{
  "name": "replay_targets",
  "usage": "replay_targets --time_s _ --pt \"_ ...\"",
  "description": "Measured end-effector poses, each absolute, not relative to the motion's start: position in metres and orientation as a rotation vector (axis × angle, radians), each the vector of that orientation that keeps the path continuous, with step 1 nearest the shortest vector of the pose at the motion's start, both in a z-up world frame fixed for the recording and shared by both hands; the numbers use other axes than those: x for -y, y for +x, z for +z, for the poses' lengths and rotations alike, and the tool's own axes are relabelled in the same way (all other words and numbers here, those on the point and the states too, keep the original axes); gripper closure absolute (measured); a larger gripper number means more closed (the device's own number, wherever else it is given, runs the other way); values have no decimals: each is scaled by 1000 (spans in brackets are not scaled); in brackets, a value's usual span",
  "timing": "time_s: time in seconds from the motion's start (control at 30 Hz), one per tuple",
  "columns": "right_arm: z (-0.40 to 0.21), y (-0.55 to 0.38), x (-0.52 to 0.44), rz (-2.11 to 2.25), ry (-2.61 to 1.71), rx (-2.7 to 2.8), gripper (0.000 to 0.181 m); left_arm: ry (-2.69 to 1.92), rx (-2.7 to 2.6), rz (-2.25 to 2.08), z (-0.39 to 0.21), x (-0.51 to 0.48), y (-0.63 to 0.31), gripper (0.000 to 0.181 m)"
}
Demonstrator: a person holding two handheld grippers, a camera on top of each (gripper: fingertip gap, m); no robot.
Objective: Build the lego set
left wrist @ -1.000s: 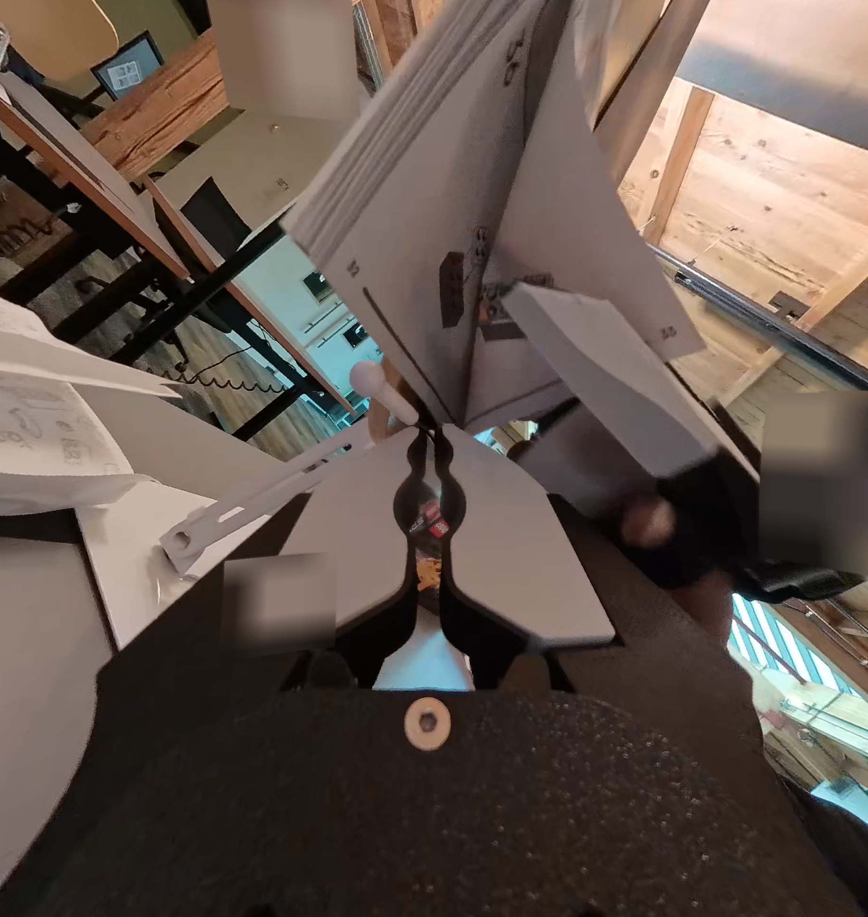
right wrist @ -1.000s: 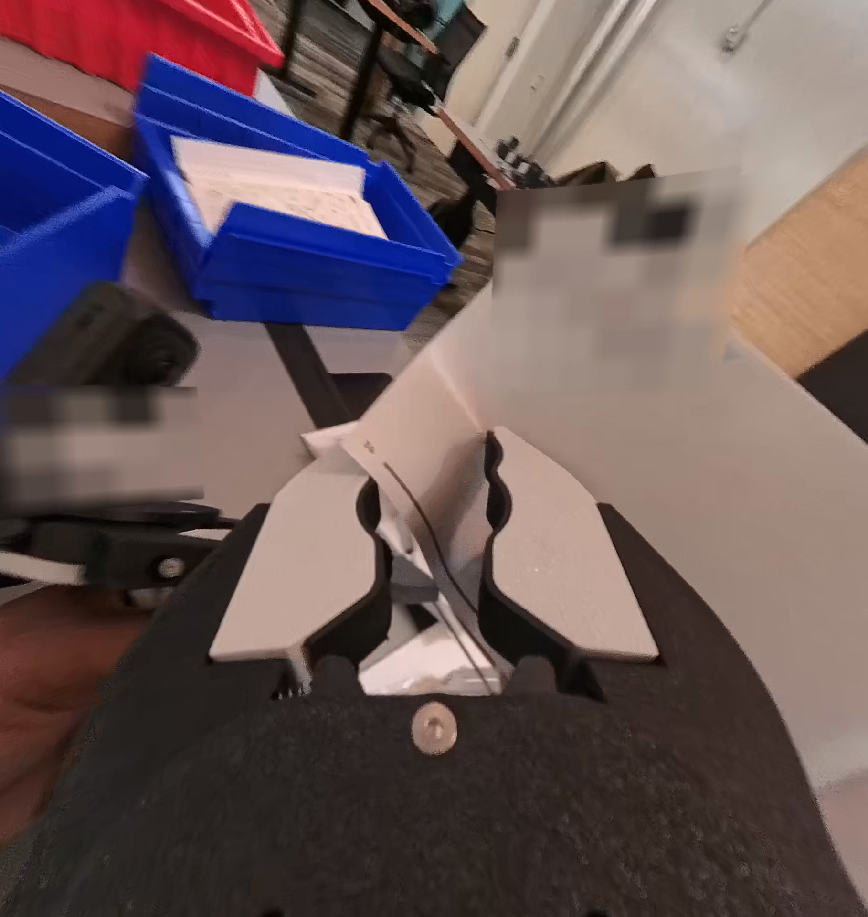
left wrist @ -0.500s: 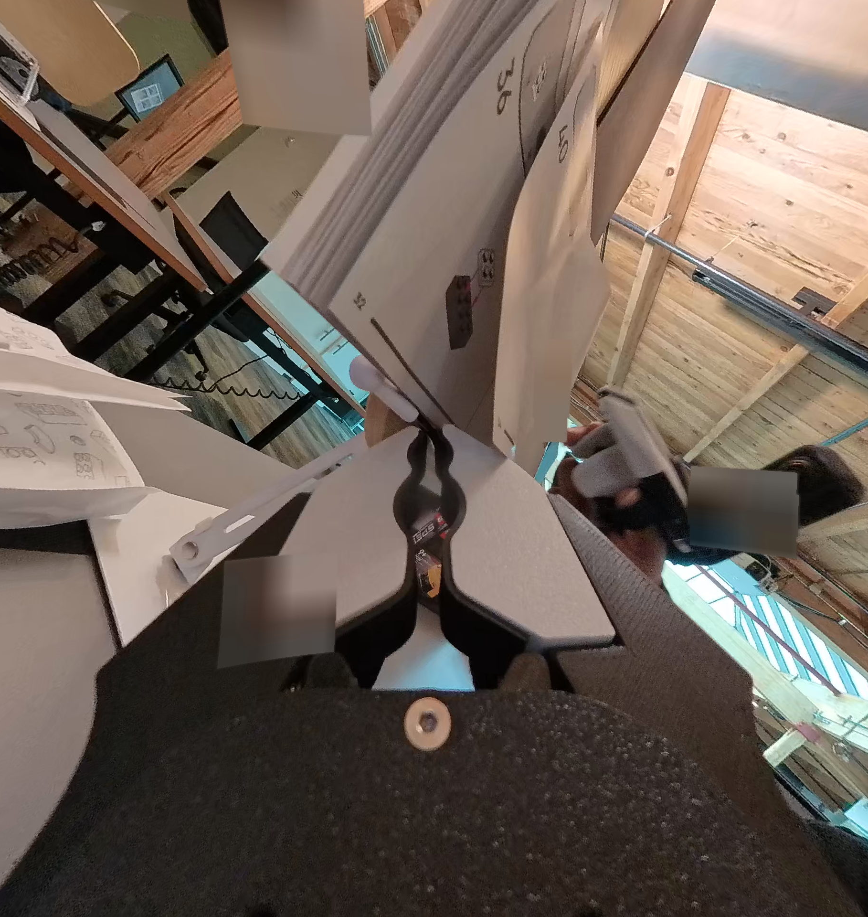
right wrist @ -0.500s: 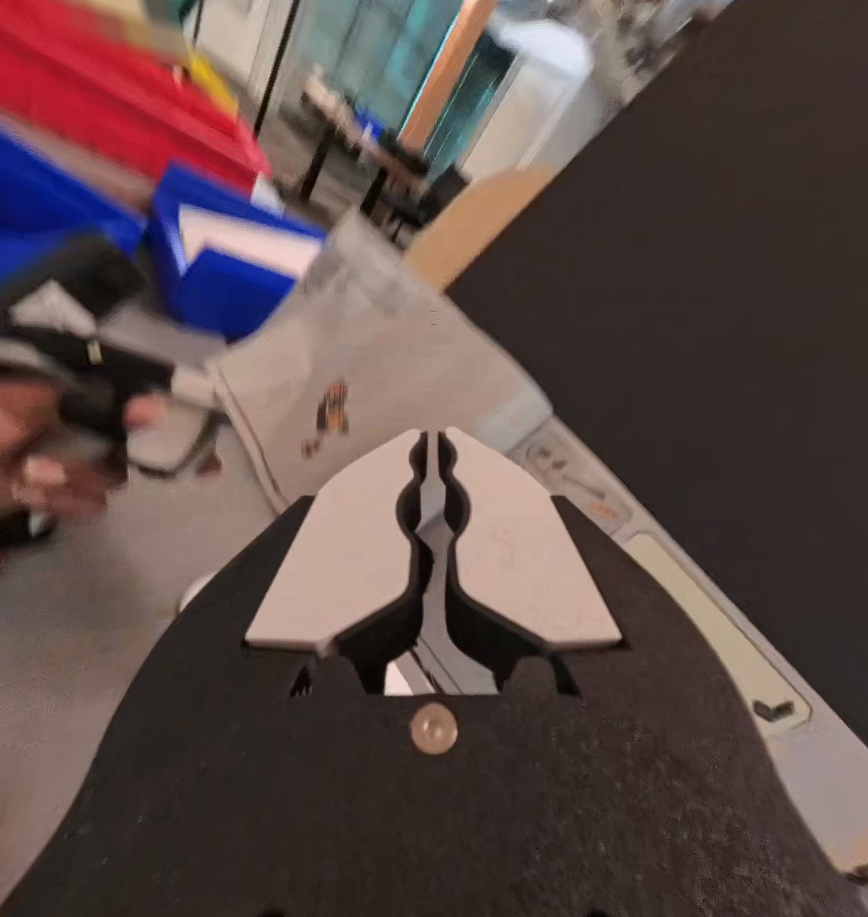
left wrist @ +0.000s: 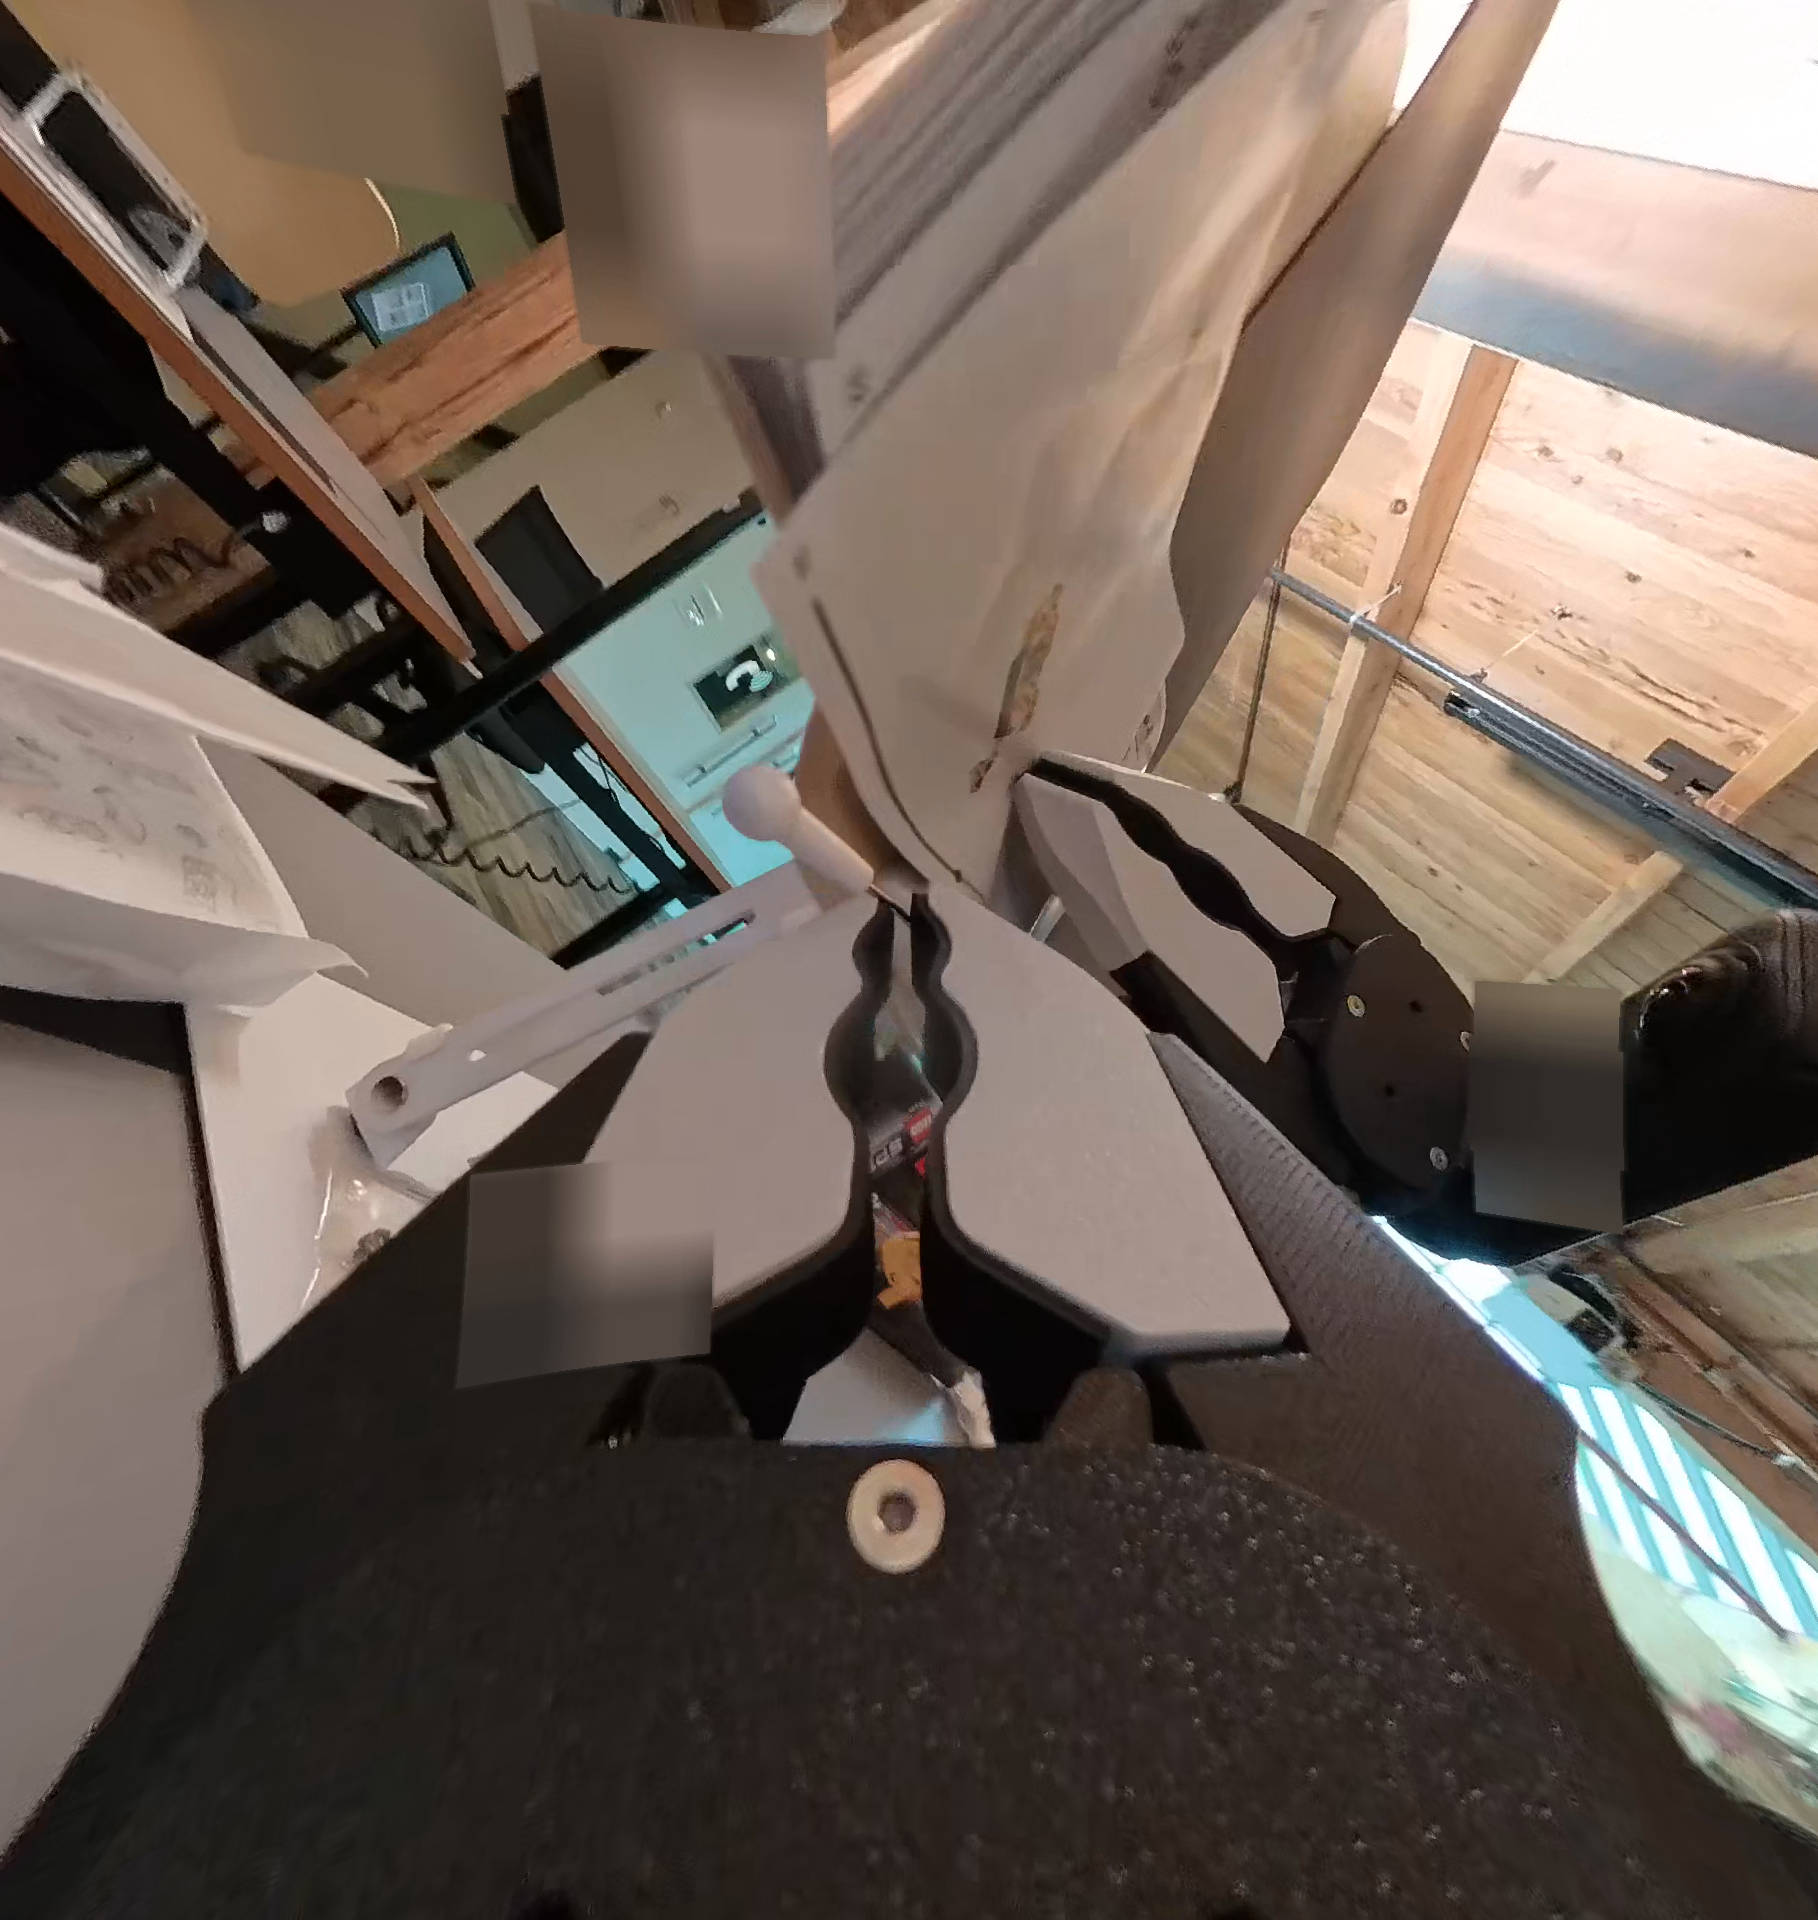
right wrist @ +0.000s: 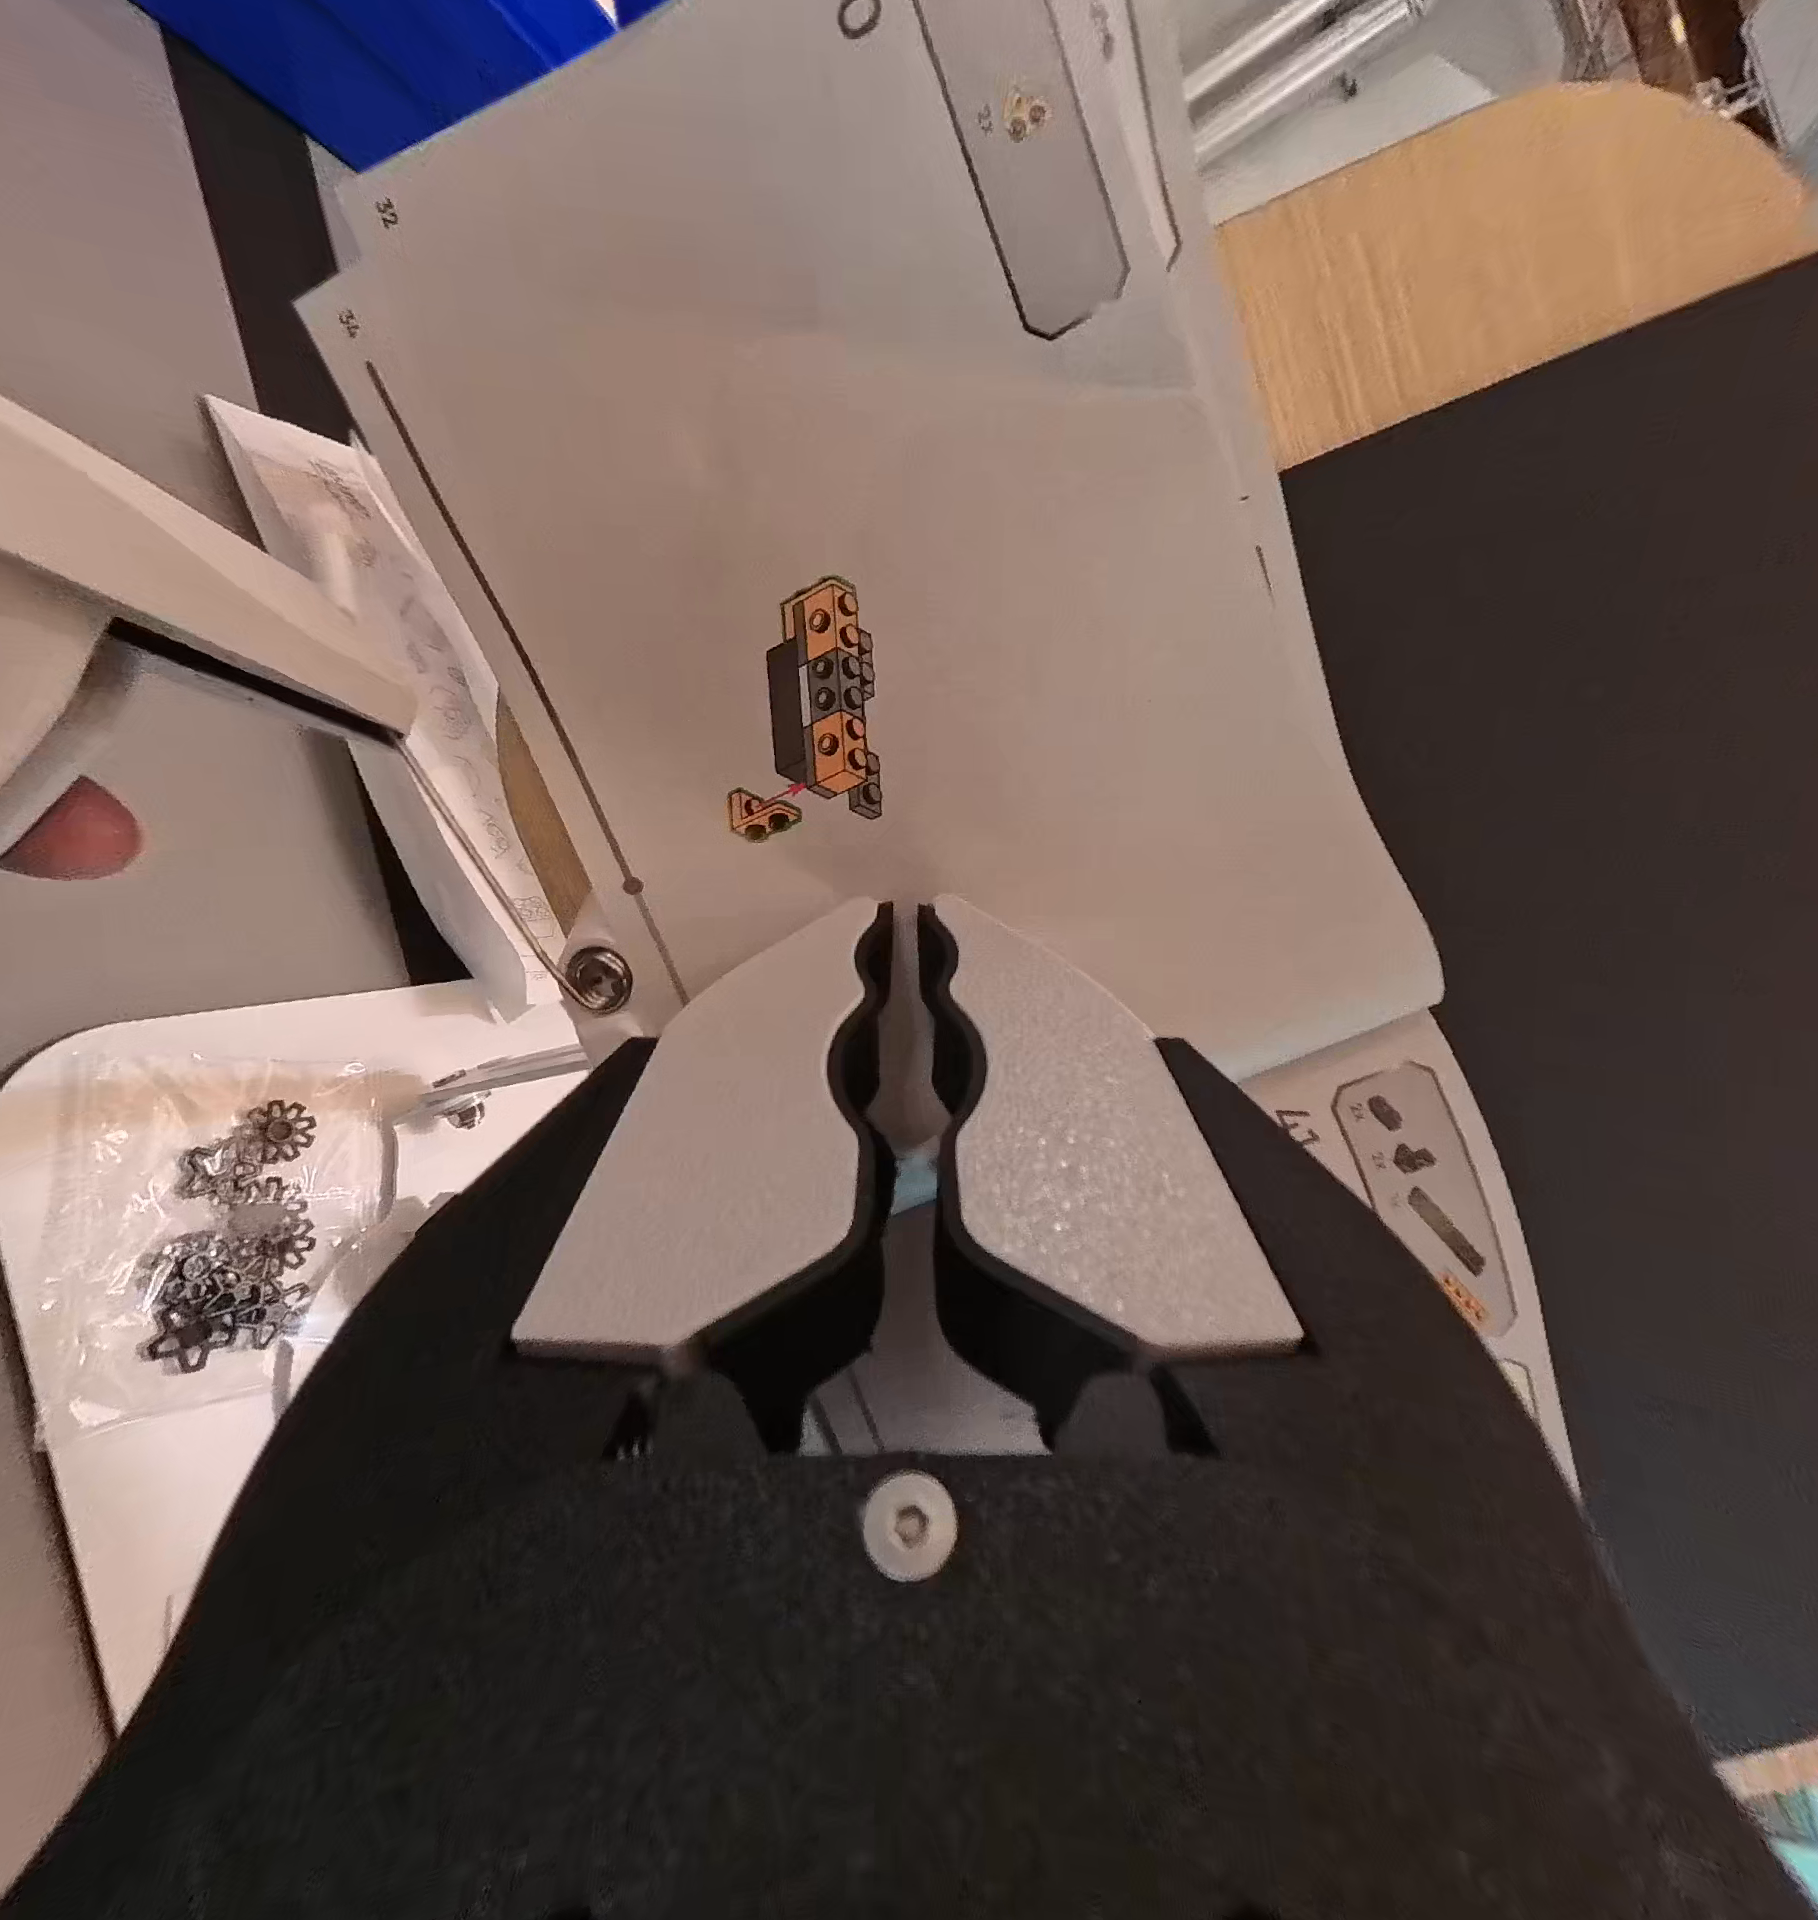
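The instruction booklet (left wrist: 988, 540) stands open and lifted. My left gripper (left wrist: 900, 906) is shut on its lower corner near the spine, with pages fanning above it. My right gripper (right wrist: 900, 909) is shut on the lower edge of one booklet page (right wrist: 884, 520) that bears a drawing of an orange and black brick assembly. The right gripper also shows in the left wrist view (left wrist: 1165, 894), closed against the pages just right of my left fingertips. A clear bag of small black gear-like pieces (right wrist: 230, 1236) lies on a white tray (right wrist: 105, 1455) at the lower left.
A white hinged holder arm (left wrist: 572, 997) with a round knob (left wrist: 765, 805) sits by the booklet; its spring pivot (right wrist: 598, 977) shows in the right wrist view. A loose printed sheet (left wrist: 84, 831) lies left. A blue bin (right wrist: 417, 62) and a black mat (right wrist: 1611, 831) border the booklet. The tips of one gripper are about 9 centimeters away from the tips of the other.
My right gripper swung away from the pages, closed, and now grips a page edge beside my left gripper. The pages have flipped. My left gripper kept its hold.
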State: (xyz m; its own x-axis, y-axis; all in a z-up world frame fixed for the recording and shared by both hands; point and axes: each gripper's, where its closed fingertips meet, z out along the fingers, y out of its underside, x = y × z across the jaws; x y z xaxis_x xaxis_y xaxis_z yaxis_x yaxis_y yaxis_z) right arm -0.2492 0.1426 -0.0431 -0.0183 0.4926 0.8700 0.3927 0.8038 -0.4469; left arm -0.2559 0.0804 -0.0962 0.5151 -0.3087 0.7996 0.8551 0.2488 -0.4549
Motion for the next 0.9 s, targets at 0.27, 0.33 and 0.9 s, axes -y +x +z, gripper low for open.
replay_targets --time_s 0.27,0.33,0.9 --pt "-42 -251 -144 98 -763 1591 177 -1107 558 -572 -72 -77 -250 180" --pt "-42 -252 -143 98 -761 1587 177 -1184 484 -431 -62 -81 -250 180" --pt "-42 -243 -139 262 -732 1583 181 -1791 -453 312 -38 -127 -230 178"
